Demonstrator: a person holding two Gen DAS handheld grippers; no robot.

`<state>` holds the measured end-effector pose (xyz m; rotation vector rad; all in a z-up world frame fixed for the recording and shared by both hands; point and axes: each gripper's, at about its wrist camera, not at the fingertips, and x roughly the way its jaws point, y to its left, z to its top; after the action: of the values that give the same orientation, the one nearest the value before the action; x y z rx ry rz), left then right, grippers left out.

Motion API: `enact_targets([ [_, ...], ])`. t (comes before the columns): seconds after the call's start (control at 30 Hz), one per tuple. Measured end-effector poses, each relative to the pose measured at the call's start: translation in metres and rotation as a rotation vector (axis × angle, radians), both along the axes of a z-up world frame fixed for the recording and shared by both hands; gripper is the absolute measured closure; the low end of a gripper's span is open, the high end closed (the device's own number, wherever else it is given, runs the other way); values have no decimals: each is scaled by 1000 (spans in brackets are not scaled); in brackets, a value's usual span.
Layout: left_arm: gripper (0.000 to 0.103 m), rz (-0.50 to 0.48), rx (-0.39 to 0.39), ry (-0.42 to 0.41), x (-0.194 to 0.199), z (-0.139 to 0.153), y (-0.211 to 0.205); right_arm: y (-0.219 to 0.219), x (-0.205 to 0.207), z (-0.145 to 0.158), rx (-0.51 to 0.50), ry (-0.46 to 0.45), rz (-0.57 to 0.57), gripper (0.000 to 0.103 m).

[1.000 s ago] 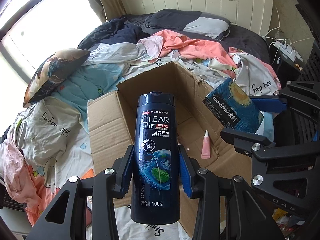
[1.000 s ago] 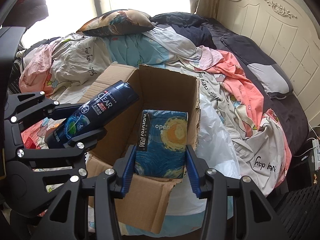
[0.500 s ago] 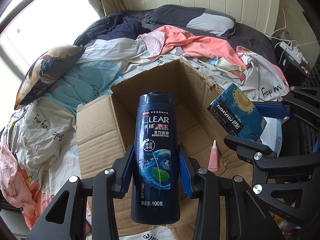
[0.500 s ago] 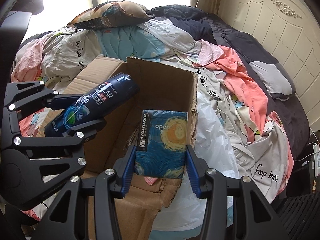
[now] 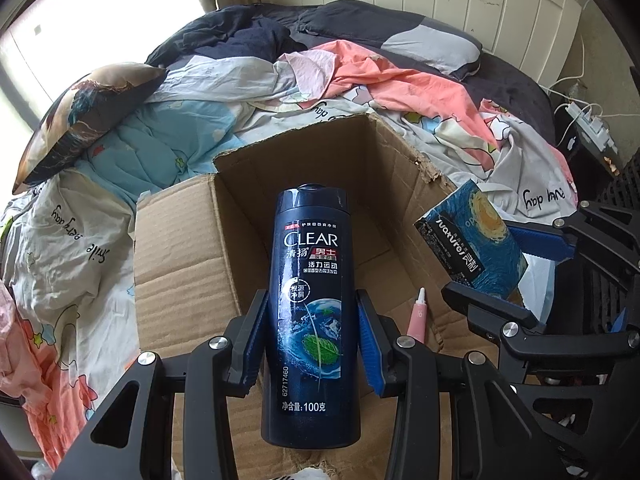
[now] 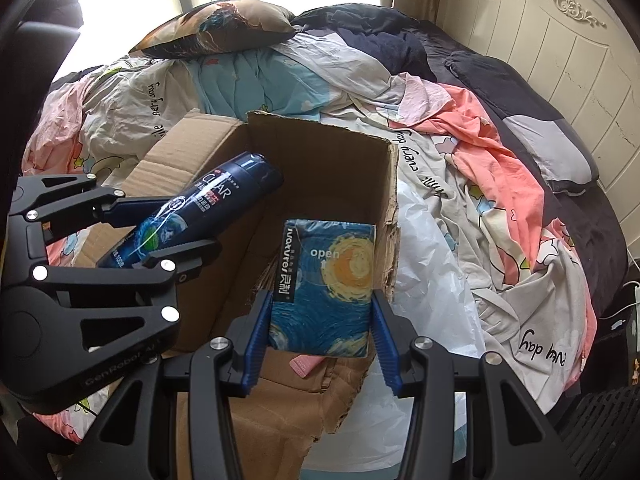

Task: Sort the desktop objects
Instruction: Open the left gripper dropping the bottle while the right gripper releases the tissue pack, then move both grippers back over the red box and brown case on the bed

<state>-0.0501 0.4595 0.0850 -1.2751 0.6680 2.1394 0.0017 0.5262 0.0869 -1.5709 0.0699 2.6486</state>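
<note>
My left gripper [image 5: 310,332] is shut on a dark blue CLEAR shampoo bottle [image 5: 310,304] and holds it over the open cardboard box [image 5: 176,248]. My right gripper [image 6: 320,320] is shut on a blue starry-night tissue pack [image 6: 324,288], also over the box [image 6: 328,160]. The pack shows at the right in the left wrist view [image 5: 472,240], and the bottle at the left in the right wrist view [image 6: 192,216]. A small pink tube [image 5: 416,316] lies on the box floor; its end shows under the pack [image 6: 303,366].
The box sits on a bed covered with rumpled quilts and clothes [image 5: 360,80]. A patterned cushion [image 5: 80,120] lies at the left, a white headboard [image 6: 560,60] behind. A white plastic bag [image 6: 428,280] lies right of the box. A power strip [image 5: 592,124] sits at the far right.
Both grippers have moved forward and down toward the box opening, still holding the bottle and the tissue pack. The box now looks larger and nearer in both views.
</note>
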Motion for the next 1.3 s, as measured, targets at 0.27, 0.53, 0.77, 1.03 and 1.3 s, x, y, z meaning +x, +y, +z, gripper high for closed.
enact_targets([
  [0.27,59,0,-11,23,3,6,-1,0,-1,-1,11,2,-19,56],
  [0.53,28,42,-52,112,1,13,-5,6,0,1,44,9,-58,43],
  [0.77,5,99,-20,101,-8,17,-23,12,3,9,45,41,-81,26],
  [1.03,3,89,-66,130,6,27,-41,-4,11,21,46,41,-56,25],
  [1.3,3,186,-10,74,18,49,-100,-33,30,37,43,43,-17,25],
])
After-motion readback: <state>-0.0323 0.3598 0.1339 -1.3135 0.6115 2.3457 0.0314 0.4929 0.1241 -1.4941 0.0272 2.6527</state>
